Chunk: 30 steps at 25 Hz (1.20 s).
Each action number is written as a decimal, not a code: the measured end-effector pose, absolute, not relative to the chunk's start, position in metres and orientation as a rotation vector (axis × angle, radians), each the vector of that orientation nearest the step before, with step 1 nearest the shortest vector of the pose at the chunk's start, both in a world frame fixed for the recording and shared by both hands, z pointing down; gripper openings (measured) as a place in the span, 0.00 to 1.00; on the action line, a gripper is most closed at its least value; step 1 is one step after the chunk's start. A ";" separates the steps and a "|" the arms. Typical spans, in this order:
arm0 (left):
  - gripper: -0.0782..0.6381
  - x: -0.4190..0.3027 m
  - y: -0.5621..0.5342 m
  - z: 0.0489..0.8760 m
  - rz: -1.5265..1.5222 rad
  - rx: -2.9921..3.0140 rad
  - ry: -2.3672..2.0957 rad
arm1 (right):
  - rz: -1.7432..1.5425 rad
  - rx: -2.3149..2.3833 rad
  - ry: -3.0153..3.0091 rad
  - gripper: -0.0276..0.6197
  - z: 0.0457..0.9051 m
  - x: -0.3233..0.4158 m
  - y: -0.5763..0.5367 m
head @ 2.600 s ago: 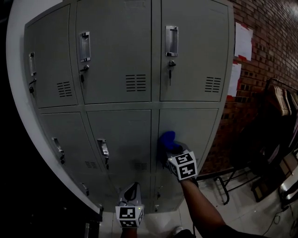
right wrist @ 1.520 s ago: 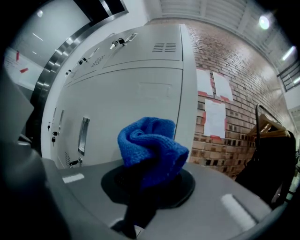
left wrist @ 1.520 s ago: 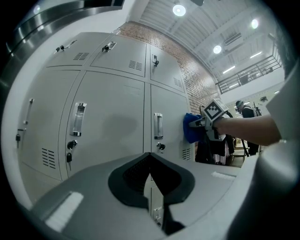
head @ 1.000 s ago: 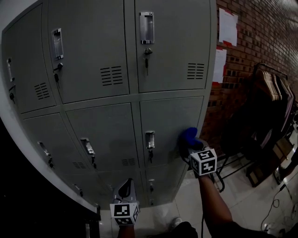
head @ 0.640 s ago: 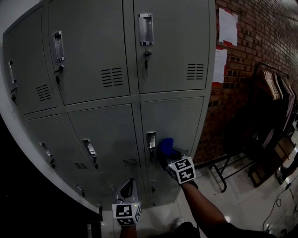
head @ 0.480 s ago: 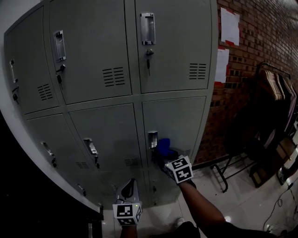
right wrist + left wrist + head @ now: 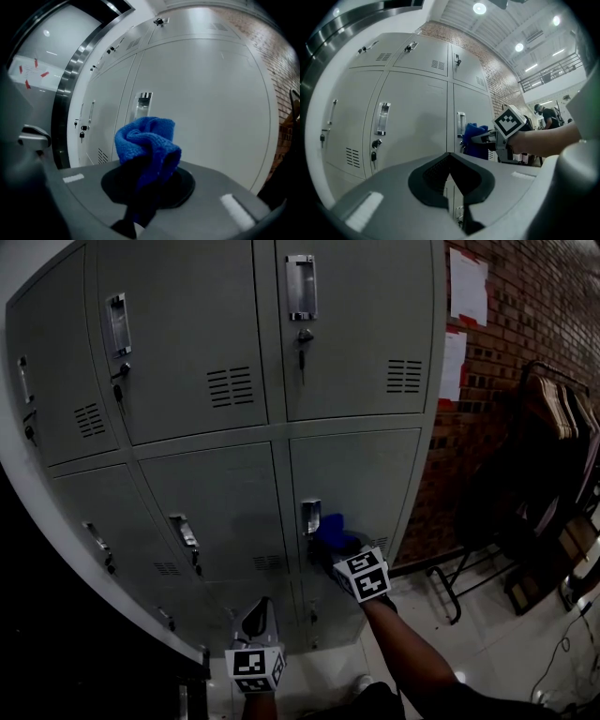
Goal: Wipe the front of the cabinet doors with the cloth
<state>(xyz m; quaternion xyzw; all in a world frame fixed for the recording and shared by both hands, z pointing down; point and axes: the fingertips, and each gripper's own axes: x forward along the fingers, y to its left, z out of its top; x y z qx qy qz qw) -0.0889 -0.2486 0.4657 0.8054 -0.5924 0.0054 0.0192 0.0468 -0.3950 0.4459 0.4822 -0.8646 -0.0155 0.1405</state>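
1. Grey steel lockers fill the scene, two rows of cabinet doors (image 7: pixel 216 343) rising from a pale floor (image 7: pixel 487 652), with dim light all over.
2. Far left first: the doors there show no streaks or damp patches, so I can't call which of them are wiped. My read is that most of the bank is left to do.
3. Low and near, the left gripper (image 7: pixel 264 608) hangs idle. Its jaws are pressed together on nothing, aimed up at the bottom doors and well apart from the cloth.
4. Now the action: the right gripper (image 7: pixel 337 545) is clamped on a bunched blue cloth (image 7: pixel 329 526), the wad sticking out past the jaw tips.
5. That cloth sits at the lower right door, just right of its handle (image 7: pixel 310 517). It looks to be against the metal, though contact isn't certain from here.
6. Judgement: mid-wipe on this one door, with its right-hand span and lower part likely left to cover.
7. Right of the lockers, out of play, stand a brick wall (image 7: pixel 525 343) with paper sheets (image 7: pixel 467 285) and a rack (image 7: pixel 553 427) of hangers.
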 end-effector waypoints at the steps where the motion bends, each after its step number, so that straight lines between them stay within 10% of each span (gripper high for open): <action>1: 0.13 -0.087 -0.249 0.466 0.017 2.503 -1.832 | -0.042 1.389 -2.496 0.13 0.447 0.050 -0.395; 30: 0.13 -0.076 -0.250 0.473 0.032 2.525 -1.779 | 0.071 1.792 -2.198 0.14 0.460 0.252 -0.404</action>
